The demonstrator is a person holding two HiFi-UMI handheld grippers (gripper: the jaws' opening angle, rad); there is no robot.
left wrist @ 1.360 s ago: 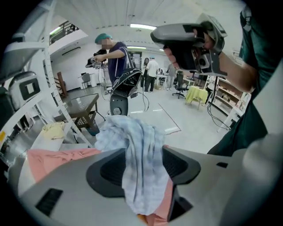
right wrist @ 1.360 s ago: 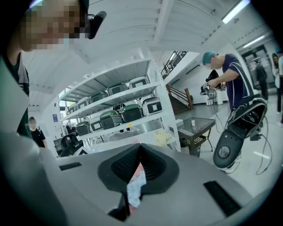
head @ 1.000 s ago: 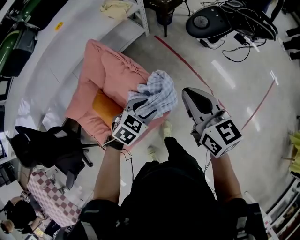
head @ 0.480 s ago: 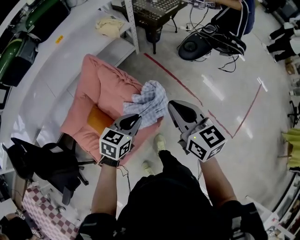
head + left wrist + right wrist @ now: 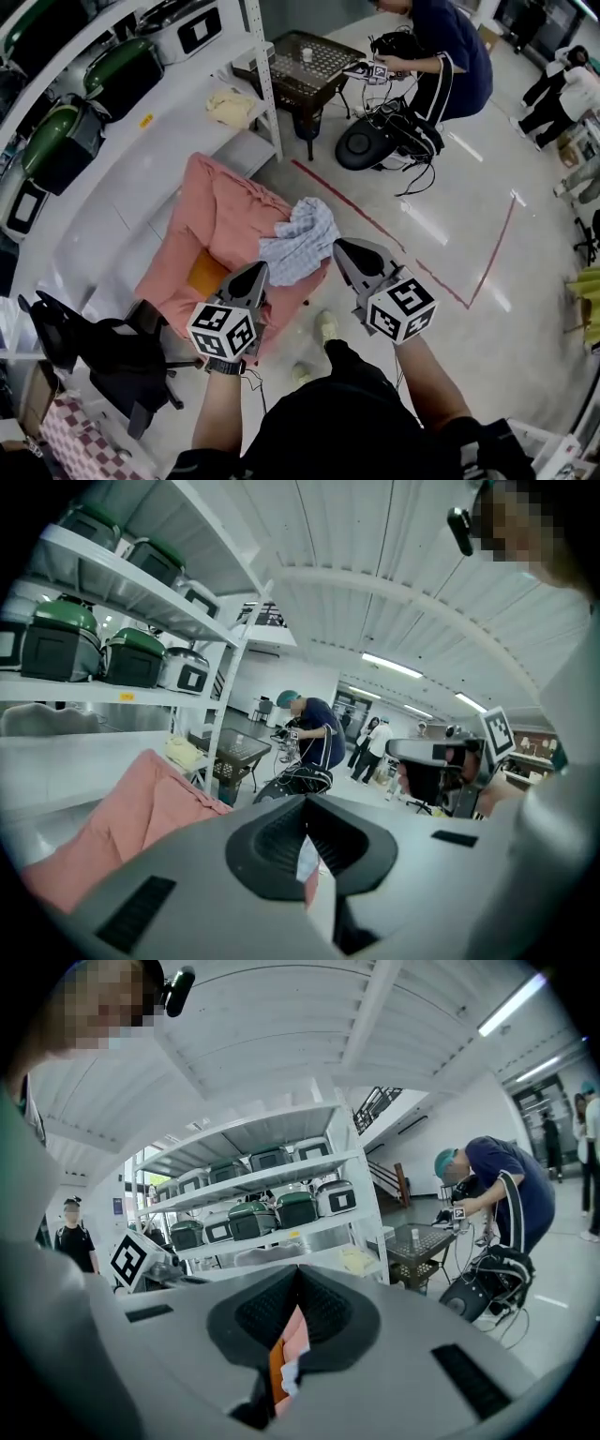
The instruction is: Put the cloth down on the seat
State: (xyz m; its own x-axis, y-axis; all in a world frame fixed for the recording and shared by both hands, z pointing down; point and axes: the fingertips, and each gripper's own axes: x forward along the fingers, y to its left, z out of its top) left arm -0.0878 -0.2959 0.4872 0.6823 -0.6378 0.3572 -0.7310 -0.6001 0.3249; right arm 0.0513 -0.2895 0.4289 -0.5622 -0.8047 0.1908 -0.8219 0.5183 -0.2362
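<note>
Pink padded seat [image 5: 208, 220], orange cushion [image 5: 202, 274] by its near edge. Left gripper [image 5: 254, 272] above seat's near edge: jaws just closed together, nothing between them, apart from cloth. Checked cloth [image 5: 298, 246] crumpled on seat's right edge, released. Right gripper [image 5: 345, 249] just right of cloth, over floor [image 5: 441, 234]: jaws clenched, empty.

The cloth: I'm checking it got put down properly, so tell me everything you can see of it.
The cloth is thin-looking fabric in a pale blue and white check, crumpled into a loose heap with many folds. It lies on the pink padded seat, at its front edge nearest the person, where one corner seems to spill over. Only the seat touches it.
</note>
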